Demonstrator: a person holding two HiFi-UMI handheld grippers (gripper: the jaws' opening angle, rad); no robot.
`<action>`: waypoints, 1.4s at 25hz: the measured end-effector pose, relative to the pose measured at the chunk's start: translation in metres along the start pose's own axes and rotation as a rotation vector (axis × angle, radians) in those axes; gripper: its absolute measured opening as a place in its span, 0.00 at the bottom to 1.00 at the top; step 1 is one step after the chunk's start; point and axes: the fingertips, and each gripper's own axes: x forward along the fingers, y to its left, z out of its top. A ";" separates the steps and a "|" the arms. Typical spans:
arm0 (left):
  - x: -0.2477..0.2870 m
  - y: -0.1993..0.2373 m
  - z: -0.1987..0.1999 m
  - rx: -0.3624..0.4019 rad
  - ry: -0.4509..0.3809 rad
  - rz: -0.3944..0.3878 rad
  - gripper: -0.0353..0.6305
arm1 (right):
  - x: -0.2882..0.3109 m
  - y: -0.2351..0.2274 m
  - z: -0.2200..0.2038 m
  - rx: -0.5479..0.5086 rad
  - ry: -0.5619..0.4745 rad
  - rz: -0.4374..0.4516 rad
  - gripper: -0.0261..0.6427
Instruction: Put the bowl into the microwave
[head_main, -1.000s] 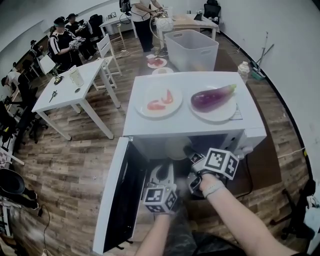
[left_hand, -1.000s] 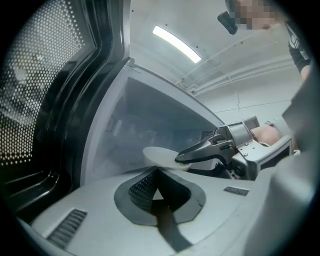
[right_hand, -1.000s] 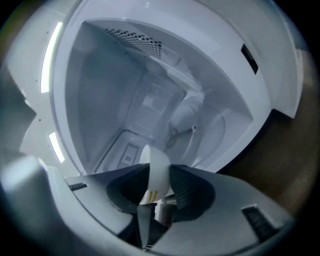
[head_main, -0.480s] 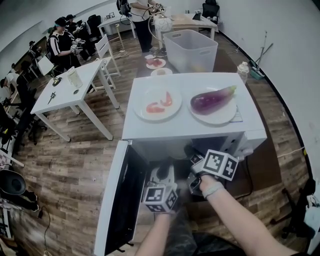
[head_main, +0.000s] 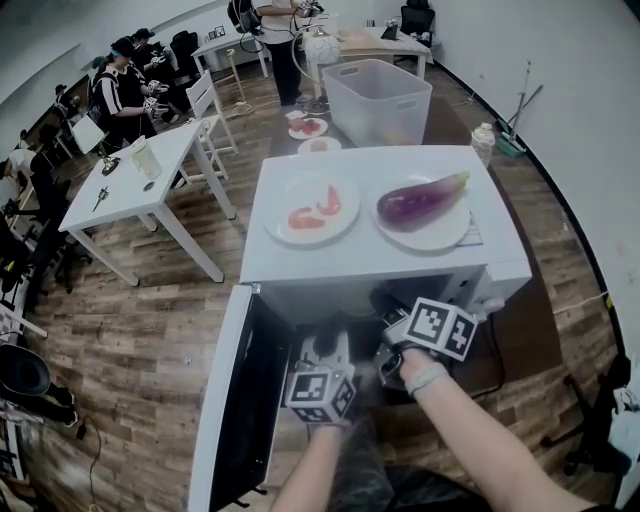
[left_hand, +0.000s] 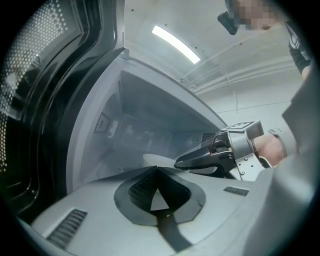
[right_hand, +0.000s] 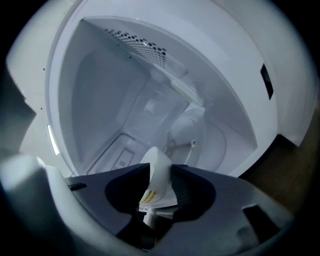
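My right gripper (right_hand: 161, 167) reaches into the open microwave (head_main: 372, 245), low in the middle of the head view. Its jaws are opening, with the rim of the white bowl (right_hand: 157, 176) between them. I see no gap on either side of the rim. The bowl is inside the cavity, in front of the glass turntable (right_hand: 220, 142). My left gripper (left_hand: 157, 169) waits just outside the opening, left of the right one, with its jaws pressed together on nothing. The door (head_main: 225, 400) hangs open at lower left. On the microwave's top sit an eggplant (head_main: 420, 198) on a plate and a second plate (head_main: 312, 212) with red slices.
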 end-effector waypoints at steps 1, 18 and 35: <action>0.000 0.000 0.000 -0.001 0.000 0.001 0.04 | 0.000 0.000 0.000 0.002 -0.003 0.002 0.25; 0.003 -0.002 0.001 -0.020 -0.006 -0.004 0.04 | -0.005 0.002 0.015 -0.008 -0.051 0.011 0.25; 0.009 -0.003 0.000 -0.019 0.000 -0.003 0.04 | -0.036 -0.002 -0.007 -0.121 -0.081 0.027 0.04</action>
